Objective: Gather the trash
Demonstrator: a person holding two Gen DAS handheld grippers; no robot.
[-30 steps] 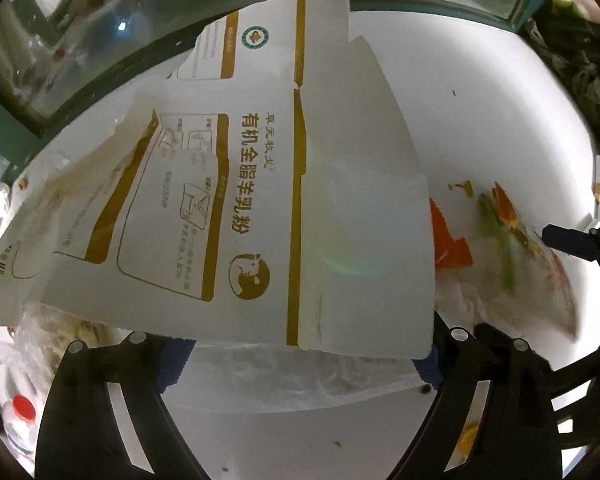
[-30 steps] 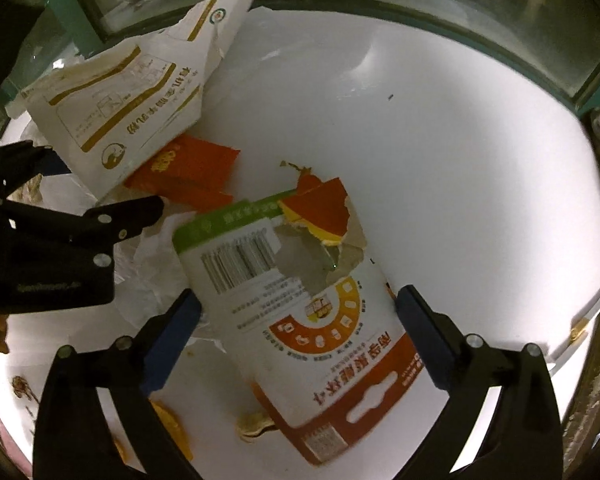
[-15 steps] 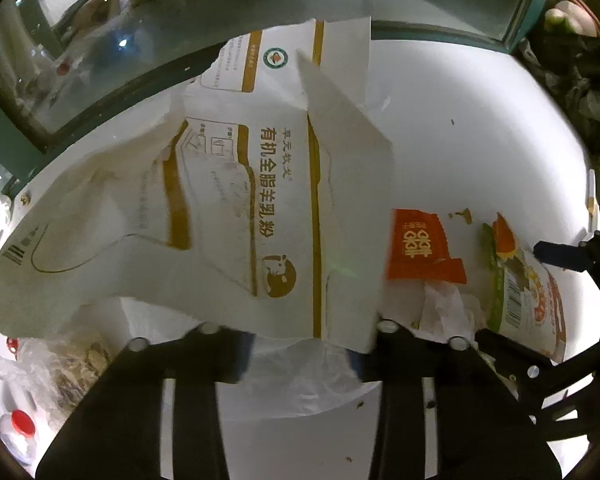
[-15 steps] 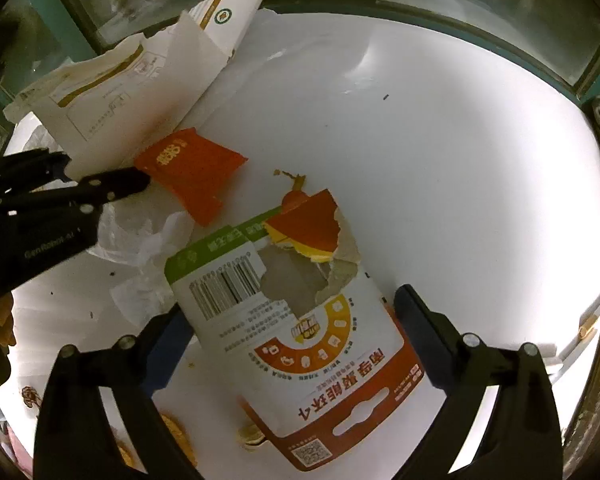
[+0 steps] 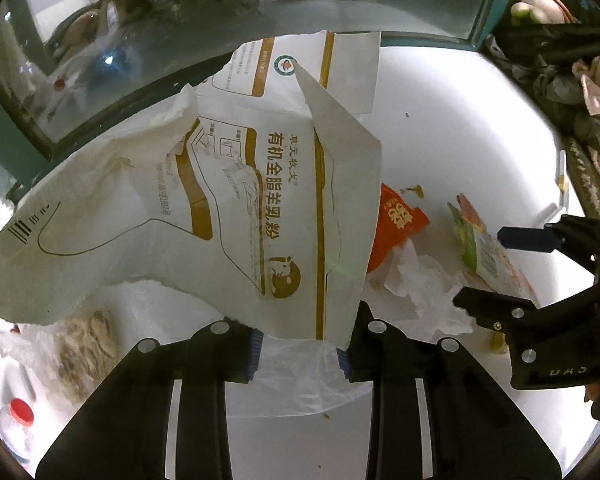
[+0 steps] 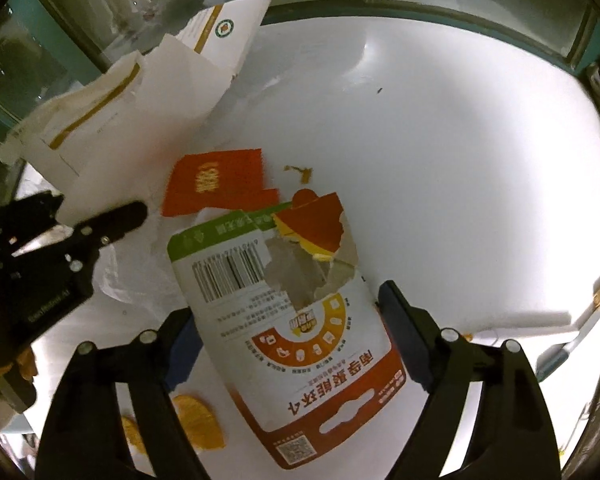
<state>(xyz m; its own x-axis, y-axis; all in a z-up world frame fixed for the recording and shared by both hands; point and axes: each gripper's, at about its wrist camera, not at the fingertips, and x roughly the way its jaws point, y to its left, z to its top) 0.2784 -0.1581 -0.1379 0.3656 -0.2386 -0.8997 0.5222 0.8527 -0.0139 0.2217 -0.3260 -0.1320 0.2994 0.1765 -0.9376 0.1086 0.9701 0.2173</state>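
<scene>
A torn white and gold paper package [image 5: 260, 200] hangs crumpled above the white table [image 5: 460, 140]. My left gripper [image 5: 298, 354] is closing, its pads pinching the package's lower edge. The same package [image 6: 160, 92] and left gripper [image 6: 100, 208] appear at the left of the right wrist view. A torn white, orange and green pouch [image 6: 300, 320] with a barcode lies flat between the fingers of my right gripper [image 6: 292, 332]. Those jaws are closing, with the pads at the pouch's sides and no squeeze visible. The left wrist view has the right gripper [image 5: 480, 268] around the pouch [image 5: 480, 248].
A red wrapper [image 6: 216, 184] and crumpled tissue [image 5: 420, 280] lie between the two grippers. Clear plastic [image 5: 300, 376] lies under the left fingers. Orange peel [image 6: 198, 420], a bag of scraps [image 5: 84, 344] and a red-capped bottle [image 5: 20, 412] sit nearby. Glass panes border the table's far edge.
My left jaws have shut on the package's lower edge and lifted it, uncovering the red wrapper. My right jaws have narrowed around the pouch.
</scene>
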